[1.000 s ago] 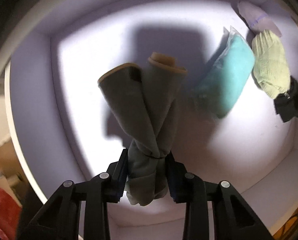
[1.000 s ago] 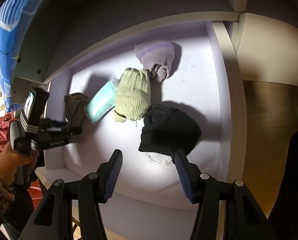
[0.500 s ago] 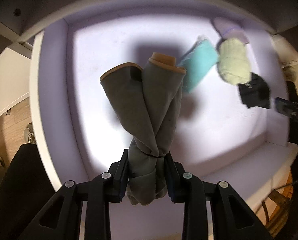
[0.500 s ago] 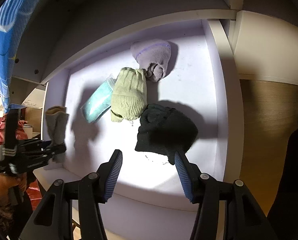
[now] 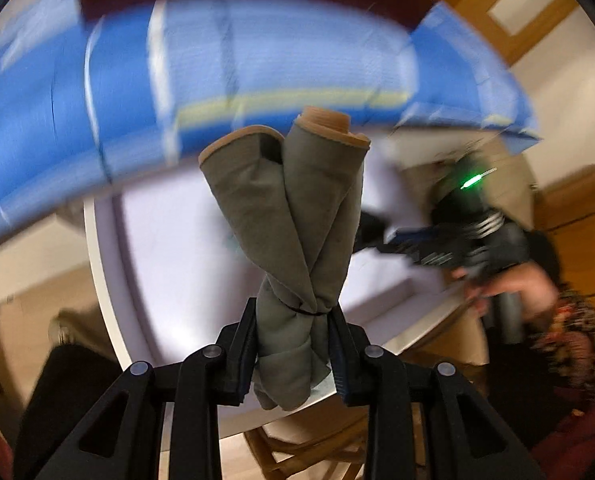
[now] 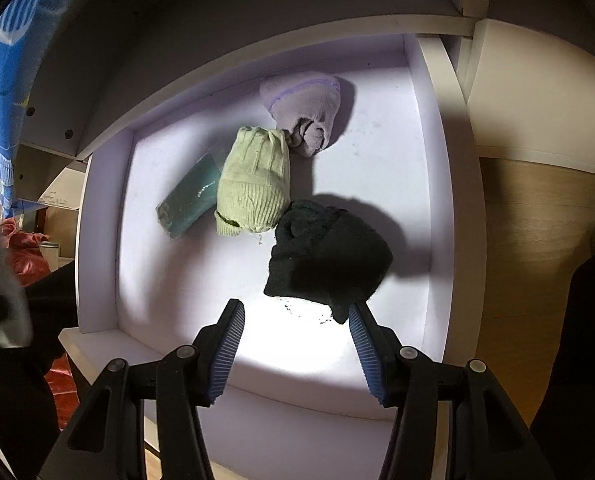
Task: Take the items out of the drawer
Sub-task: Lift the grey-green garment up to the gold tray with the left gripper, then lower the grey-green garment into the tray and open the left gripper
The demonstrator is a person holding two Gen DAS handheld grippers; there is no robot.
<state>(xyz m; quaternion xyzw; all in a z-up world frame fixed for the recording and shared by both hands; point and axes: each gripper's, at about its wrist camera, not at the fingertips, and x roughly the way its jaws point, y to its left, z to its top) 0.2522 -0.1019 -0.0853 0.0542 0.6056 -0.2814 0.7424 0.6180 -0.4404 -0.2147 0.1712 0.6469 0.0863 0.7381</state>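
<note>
My left gripper (image 5: 291,346) is shut on a grey sock bundle (image 5: 293,232) with tan cuffs, held high above the white drawer (image 5: 109,264). The right gripper (image 6: 295,348) hangs open over the drawer's front (image 6: 97,240), nothing between its fingers. Inside the drawer lie a black knit bundle (image 6: 325,256) just beyond the right fingertips, a pale green knit bundle (image 6: 255,184), a teal packet (image 6: 187,200) partly under it, and a lilac bundle (image 6: 303,110) at the back. The right gripper (image 5: 413,240) also shows blurred in the left wrist view.
A blue patterned cloth (image 5: 217,80) covers the surface above the drawer (image 6: 5,80). A person's hand and patterned sleeve (image 5: 557,312) are at the right. Wooden floor (image 6: 537,240) lies right of the drawer, red fabric (image 6: 25,248) at the left.
My left gripper has risen out of the drawer with the grey sock bundle, and the blue cloth now fills its view. The right gripper has stayed still over the drawer.
</note>
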